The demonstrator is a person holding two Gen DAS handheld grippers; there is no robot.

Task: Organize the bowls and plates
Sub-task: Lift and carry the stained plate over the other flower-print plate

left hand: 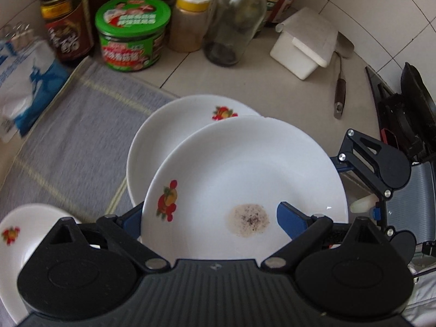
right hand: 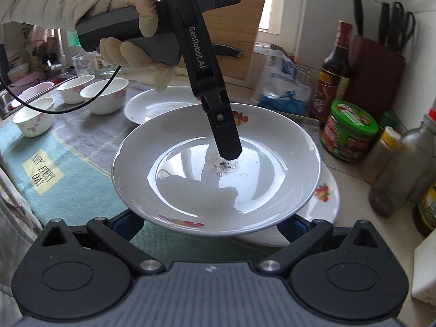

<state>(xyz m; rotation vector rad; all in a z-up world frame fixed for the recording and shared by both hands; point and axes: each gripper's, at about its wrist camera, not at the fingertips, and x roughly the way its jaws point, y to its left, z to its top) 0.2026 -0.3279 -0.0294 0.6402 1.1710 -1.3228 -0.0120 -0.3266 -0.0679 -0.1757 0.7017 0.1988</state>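
1. Tiled kitchen surface with a striped towel over its left part.
2. Along the wall: sauce bottle, green tub, yellow-cap jar, clear bottle, white box.
3. Left hand-held gripper is clamped on the plate. One finger lies on top inside it and the other is hidden under the left rim.
4. Gloved hand holds that gripper from above. In the right wrist view its upper fingertip touches the plate just beside a brown stain.
5. Plate is white with fruit prints, raised and slightly tilted, above and partly overlapping the lower plate.
6. Lower plate sits on the surface at the towel's edge.
7. Right hand-held gripper is at the plate's near rim. Both blue fingers run under it with their tips hidden, so I cannot tell whether it is gripping or released.
8. Far plate is on the towel behind the held one.
9. Three bowls stand upright on the towel, well apart from the plates.
10. Knife block is in the far right corner.
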